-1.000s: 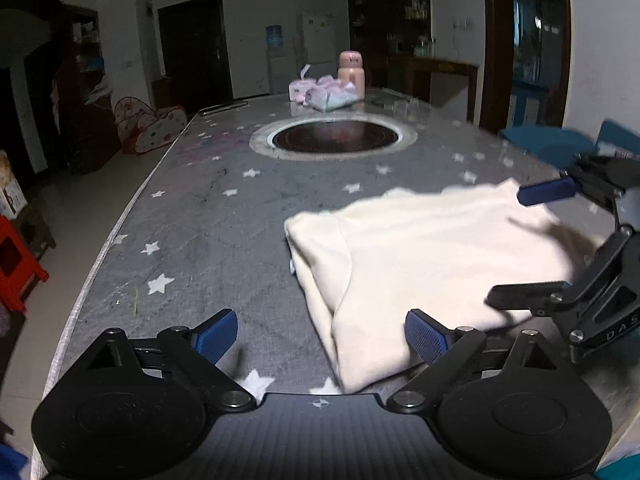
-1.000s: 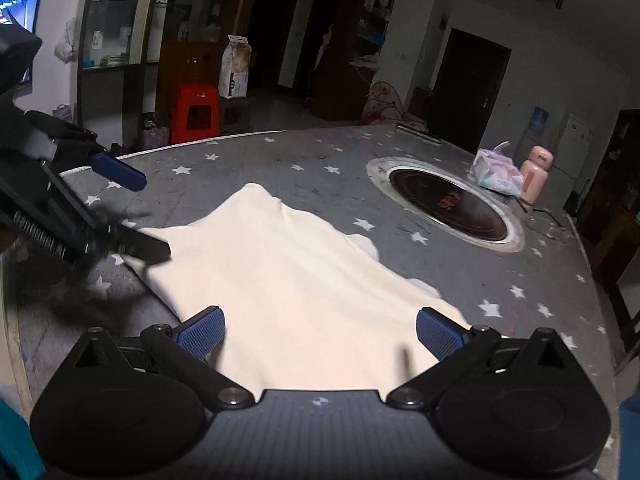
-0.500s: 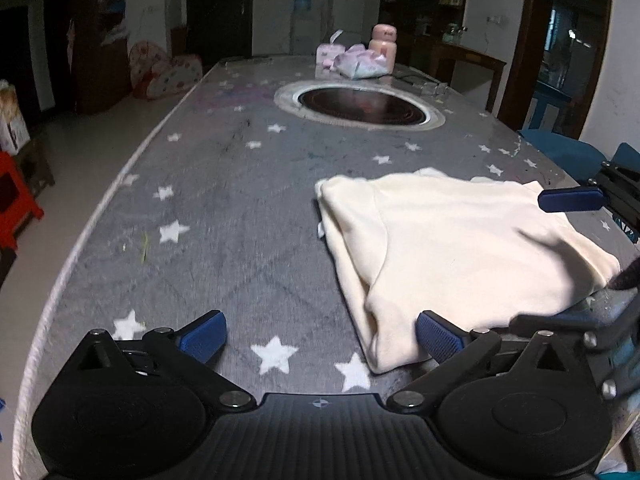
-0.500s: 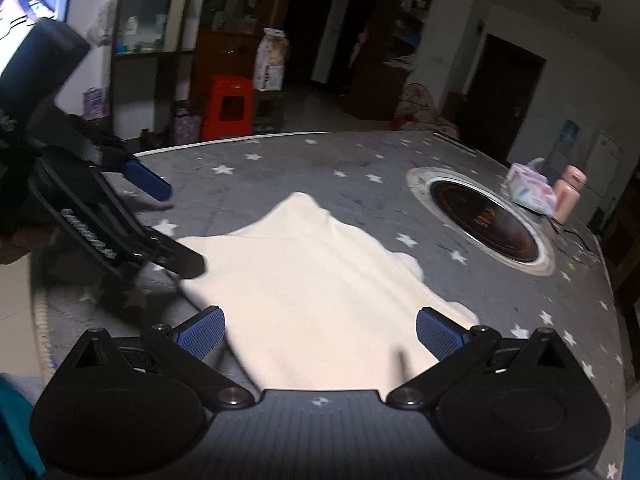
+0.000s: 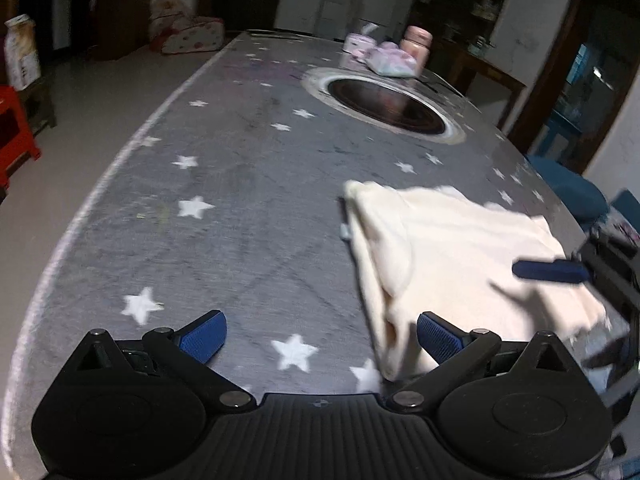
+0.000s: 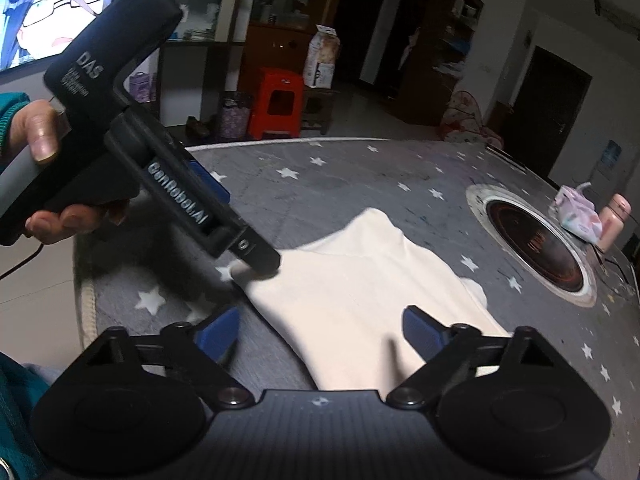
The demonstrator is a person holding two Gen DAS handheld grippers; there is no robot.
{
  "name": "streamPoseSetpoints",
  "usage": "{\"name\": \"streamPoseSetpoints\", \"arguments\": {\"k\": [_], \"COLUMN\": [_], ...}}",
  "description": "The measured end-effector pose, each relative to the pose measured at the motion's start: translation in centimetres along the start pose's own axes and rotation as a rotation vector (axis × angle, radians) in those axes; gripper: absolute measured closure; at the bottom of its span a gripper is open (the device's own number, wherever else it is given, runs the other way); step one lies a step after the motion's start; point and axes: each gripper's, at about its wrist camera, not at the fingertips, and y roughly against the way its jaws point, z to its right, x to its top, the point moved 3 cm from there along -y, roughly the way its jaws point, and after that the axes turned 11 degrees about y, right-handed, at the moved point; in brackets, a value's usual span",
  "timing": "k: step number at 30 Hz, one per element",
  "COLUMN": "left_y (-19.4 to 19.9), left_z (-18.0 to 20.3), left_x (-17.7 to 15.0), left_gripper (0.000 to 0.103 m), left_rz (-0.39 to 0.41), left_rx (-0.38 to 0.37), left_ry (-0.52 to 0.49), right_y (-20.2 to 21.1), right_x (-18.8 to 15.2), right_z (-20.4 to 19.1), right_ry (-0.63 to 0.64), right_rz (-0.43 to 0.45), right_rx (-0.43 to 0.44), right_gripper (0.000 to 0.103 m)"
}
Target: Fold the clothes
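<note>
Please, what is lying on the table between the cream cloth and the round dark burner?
Nothing: in the left wrist view only bare star-printed table cover separates the cream cloth from the round burner.

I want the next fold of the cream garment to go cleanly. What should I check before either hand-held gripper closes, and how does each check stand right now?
1. Left hand-held gripper open: ok, fingers spread with nothing between them.
2. Right hand-held gripper open: ok, wide apart over the cloth's near edge.
3. Cream garment flat on the star-patterned table cover: ok, already folded at least once.
4. Left fingers at a garment corner: ok, in the right wrist view one fingertip touches the corner.
5. Layers aligned at that corner: cannot tell, motion blur.
6. Tissue pack and pink bottle away from the cloth: ok, beyond the round burner.
</note>
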Motion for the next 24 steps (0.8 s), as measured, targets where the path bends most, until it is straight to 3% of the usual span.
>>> {"name": "streamPoseSetpoints", "arguments": {"k": [6, 8, 12, 15, 19, 24], "left_y": [0.8, 0.8, 0.3, -0.1, -0.6, -1.2], "left_z": [-0.9, -0.7, -0.2, 0.0, 0.1, 0.5], "left_x": [1.3, 1.4, 1.6, 1.6, 1.7, 1.8], "left_gripper": [0.0, 0.0, 0.0, 0.0, 0.0, 0.0], "left_rz": [0.04, 0.041, 0.026, 0.012, -0.024, -0.055], "left_rx": [-0.015, -0.036, -0.071, -0.095, -0.153, -0.225], "left_ry": [0.061, 0.073, 0.098, 0.128, 0.2, 0.286], "right_y": [-1.2, -1.7, -2.6, -2.9, -2.5, -1.3], "right_x": [1.1, 1.4, 1.8, 1.9, 1.9, 2.1], "right_z": [-1.5, -1.9, -2.2, -2.3, -1.8, -0.2], "right_ry": [0.061, 0.069, 0.079, 0.081, 0.044, -0.05], "right_rz": [0.002, -0.003, -0.014, -0.022, -0.007, 0.048], "right_rx": [0.059, 0.072, 0.072, 0.067, 0.071, 0.09], "right_gripper": [0.034, 0.049, 0.057, 0.069, 0.092, 0.097]}}
